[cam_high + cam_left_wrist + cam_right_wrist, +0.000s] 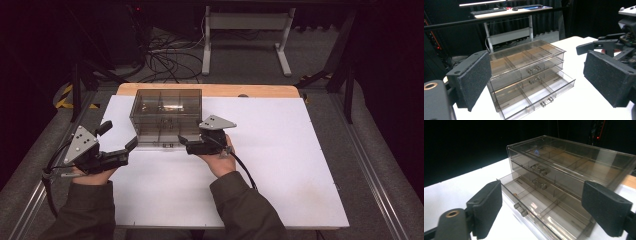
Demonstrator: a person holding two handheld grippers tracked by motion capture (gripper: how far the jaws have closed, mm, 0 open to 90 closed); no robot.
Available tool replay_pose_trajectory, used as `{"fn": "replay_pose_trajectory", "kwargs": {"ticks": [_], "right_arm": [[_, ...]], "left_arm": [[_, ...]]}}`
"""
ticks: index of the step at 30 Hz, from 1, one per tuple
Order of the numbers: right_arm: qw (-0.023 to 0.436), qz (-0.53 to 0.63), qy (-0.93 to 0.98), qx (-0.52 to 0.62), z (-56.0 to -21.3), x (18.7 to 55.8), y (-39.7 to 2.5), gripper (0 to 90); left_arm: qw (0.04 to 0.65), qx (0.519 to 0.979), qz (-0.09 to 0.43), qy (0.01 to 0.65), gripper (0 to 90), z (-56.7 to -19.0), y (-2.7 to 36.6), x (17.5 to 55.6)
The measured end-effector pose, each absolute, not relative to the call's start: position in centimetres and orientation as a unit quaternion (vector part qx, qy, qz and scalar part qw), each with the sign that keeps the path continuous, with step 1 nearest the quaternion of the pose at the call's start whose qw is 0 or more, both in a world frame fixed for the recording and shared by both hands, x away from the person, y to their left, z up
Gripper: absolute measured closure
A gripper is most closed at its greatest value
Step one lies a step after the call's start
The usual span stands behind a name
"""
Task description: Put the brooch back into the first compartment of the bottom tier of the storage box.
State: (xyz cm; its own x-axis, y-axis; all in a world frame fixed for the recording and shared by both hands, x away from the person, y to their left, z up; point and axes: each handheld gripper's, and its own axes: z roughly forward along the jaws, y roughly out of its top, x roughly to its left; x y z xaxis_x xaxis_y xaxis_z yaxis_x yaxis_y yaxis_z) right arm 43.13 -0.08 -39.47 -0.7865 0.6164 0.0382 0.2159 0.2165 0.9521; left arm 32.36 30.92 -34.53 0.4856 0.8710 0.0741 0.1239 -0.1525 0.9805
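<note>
A smoky clear drawer box [166, 117] with three drawers stands at the back left of the white board [280, 165]. Its bottom drawer [536, 96] is pulled partly out, and its divided compartments look bare apart from a tiny brown speck [515, 194]. The two upper drawers are pushed in. My left gripper [119, 135] is open, just left of the box's front corner, with nothing between its pads [474, 77]. My right gripper [192, 142] is open at the front right of the box, close over the pulled-out drawer [544, 212], near its small handle [520, 210].
A wooden strip [210, 90] runs along the board's far edge behind the box. Beyond the table, a white desk frame [247, 35] and loose cables [167, 62] lie on the floor. Metal rails [372, 170] border the table on both sides.
</note>
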Motion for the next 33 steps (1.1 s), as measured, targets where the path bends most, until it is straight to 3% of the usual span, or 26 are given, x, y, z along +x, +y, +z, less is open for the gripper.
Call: {"fn": "replay_pose_trajectory", "kwargs": {"ticks": [12,33], "right_arm": [[0.182,0.564,0.756,0.279,-38.7,42.1,-3.0,8.3],[0.186,0.576,0.736,0.304,-38.6,40.6,-8.0,3.3]], "left_arm": [[0.535,0.677,0.347,0.367,9.0,-34.6,30.7,32.4],[0.531,0.680,0.350,0.365,9.0,-34.7,30.5,32.3]]}}
